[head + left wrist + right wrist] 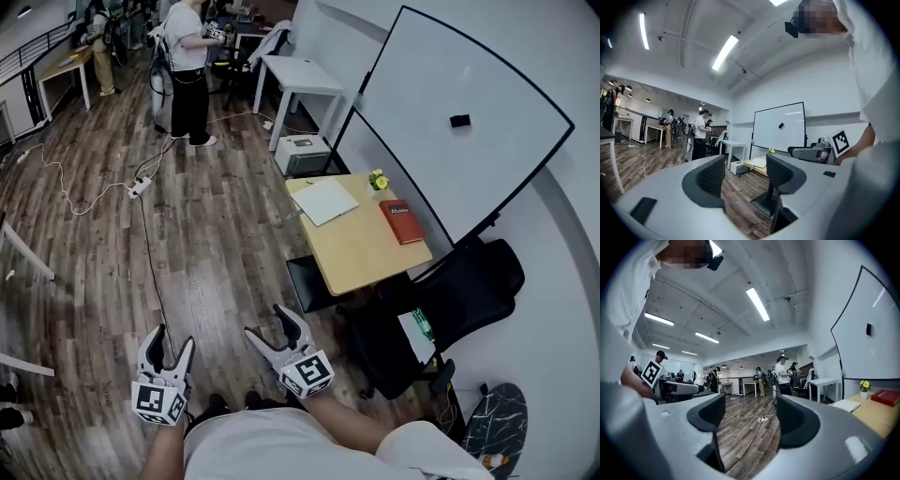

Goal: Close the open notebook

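Left tongs: spread wide with nothing between the jaws, held level, well short of the desk.
Right tongs: also spread and empty, level, a little nearer the desk than my left, but well apart from it.
Notebook: lies open and flat on the desk's far end, white pages up, well out of my reach.
Handling: I judge it light, thin and floppy. The pages will bend, and the paper will likely slide on the desk's smooth top. It is not fragile, but a hard pinch could crease a page.
Hold: I would slip one jaw under the outer edge of one half and fold it over, with my other tongs pressing the other half to the desk. I cannot tell from here where the spine runs.
Book: red and closed, by the desk's right edge, apart from the notebook.
Pot: small, at the desk's far right corner near the notebook. It holds yellow flowers and could tip if bumped.
Box: white, on the floor just past the desk's far end. I cannot tell what it contains.
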Action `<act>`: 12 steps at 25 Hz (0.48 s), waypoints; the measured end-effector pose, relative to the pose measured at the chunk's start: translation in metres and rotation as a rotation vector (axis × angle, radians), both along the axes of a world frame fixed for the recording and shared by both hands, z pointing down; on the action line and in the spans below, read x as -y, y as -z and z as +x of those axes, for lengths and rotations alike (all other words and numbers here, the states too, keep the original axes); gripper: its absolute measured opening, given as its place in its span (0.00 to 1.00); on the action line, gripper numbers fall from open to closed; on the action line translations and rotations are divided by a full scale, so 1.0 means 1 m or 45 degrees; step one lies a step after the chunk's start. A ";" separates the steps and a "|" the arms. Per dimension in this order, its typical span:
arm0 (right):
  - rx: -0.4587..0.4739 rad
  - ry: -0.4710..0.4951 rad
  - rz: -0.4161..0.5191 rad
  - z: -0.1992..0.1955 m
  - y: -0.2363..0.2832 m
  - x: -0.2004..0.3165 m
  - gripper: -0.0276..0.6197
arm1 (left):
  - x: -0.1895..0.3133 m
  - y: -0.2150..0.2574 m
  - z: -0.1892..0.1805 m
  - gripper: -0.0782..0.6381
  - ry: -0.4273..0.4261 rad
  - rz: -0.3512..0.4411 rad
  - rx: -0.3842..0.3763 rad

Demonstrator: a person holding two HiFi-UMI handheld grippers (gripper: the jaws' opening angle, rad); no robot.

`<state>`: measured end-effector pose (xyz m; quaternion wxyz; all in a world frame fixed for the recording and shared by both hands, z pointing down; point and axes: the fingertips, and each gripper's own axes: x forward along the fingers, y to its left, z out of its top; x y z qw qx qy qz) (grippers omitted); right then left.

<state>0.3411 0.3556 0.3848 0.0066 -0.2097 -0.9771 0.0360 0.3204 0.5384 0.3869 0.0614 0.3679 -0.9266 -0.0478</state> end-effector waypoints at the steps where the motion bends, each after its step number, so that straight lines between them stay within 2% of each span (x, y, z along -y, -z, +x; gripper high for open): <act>1: 0.002 -0.001 -0.003 0.001 0.001 0.002 0.57 | 0.002 0.000 0.000 0.48 -0.002 -0.001 0.000; 12: -0.002 0.049 -0.064 0.000 -0.003 0.028 0.57 | 0.035 0.000 -0.002 0.47 -0.026 -0.028 0.019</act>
